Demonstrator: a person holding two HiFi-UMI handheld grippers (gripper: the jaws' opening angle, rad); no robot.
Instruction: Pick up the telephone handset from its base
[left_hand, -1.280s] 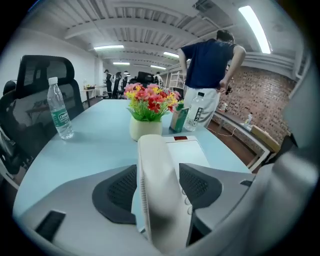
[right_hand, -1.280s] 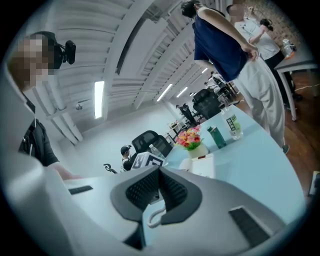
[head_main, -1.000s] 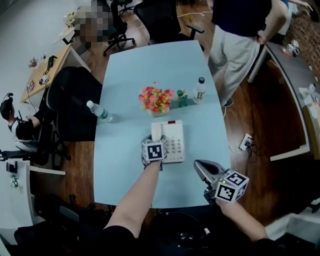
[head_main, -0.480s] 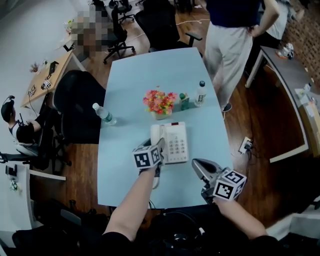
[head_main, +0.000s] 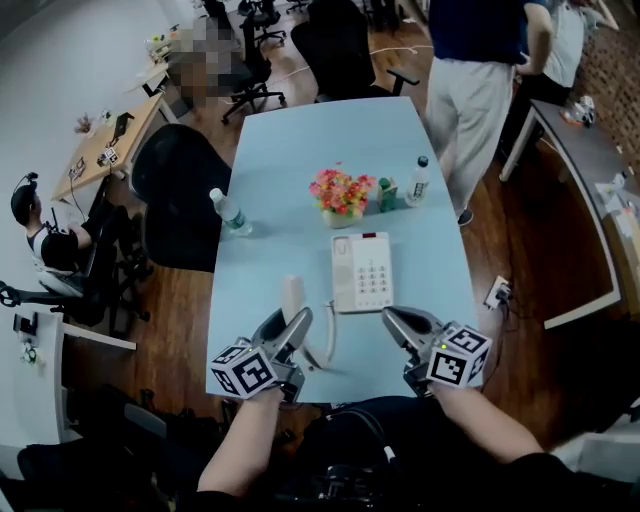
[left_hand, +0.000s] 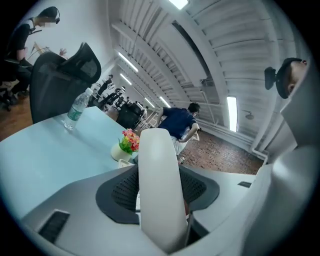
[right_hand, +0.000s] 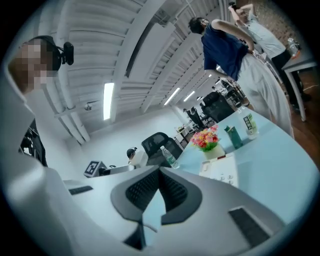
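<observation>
The white telephone handset (head_main: 292, 296) is off its base (head_main: 361, 272) and held up to the base's left, over the table's near part. My left gripper (head_main: 290, 322) is shut on it; in the left gripper view the handset (left_hand: 160, 190) stands upright between the two dark pads. A coiled cord (head_main: 326, 340) runs from the handset toward the base. The base, white with a keypad, lies flat on the pale blue table (head_main: 290, 160), its cradle side bare. My right gripper (head_main: 392, 318) hovers right of the base by the front edge, its pads (right_hand: 145, 187) meeting at the tips with nothing between them.
Behind the base stand a pot of flowers (head_main: 341, 193), a green carton (head_main: 388, 193) and a bottle (head_main: 421, 180). A water bottle (head_main: 230, 212) sits at the table's left edge beside a black chair (head_main: 180, 190). A person (head_main: 480, 70) stands at the far right corner.
My left gripper has lifted the handset off the base and carried it toward me and to the left. The right gripper shifted a little.
</observation>
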